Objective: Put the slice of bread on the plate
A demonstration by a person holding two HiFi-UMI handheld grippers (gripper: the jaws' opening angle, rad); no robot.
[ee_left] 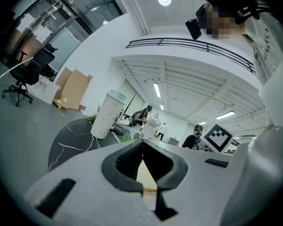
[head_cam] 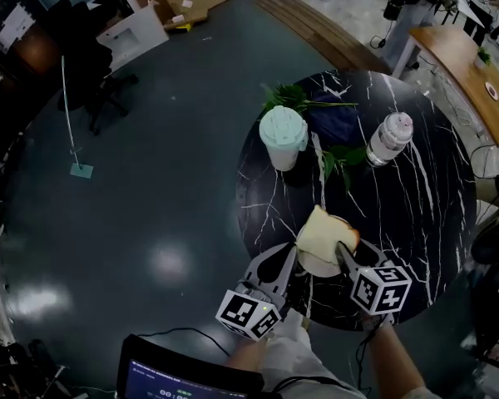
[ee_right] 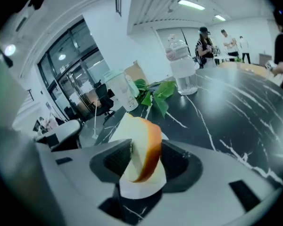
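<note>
One bread slice [head_cam: 324, 235] is tilting over the plate [head_cam: 320, 267].
Right gripper [ee_right: 142, 157] is gaping loosely around it; left gripper [ee_left: 142, 149] is sitting closed.

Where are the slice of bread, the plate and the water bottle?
slice of bread [head_cam: 323, 231]: head view, on the middle of its pale face.
plate [head_cam: 315, 267]: head view, on the bare white part showing under the slice of bread.
water bottle [head_cam: 388, 140]: head view, on the middle of its clear body.
</note>
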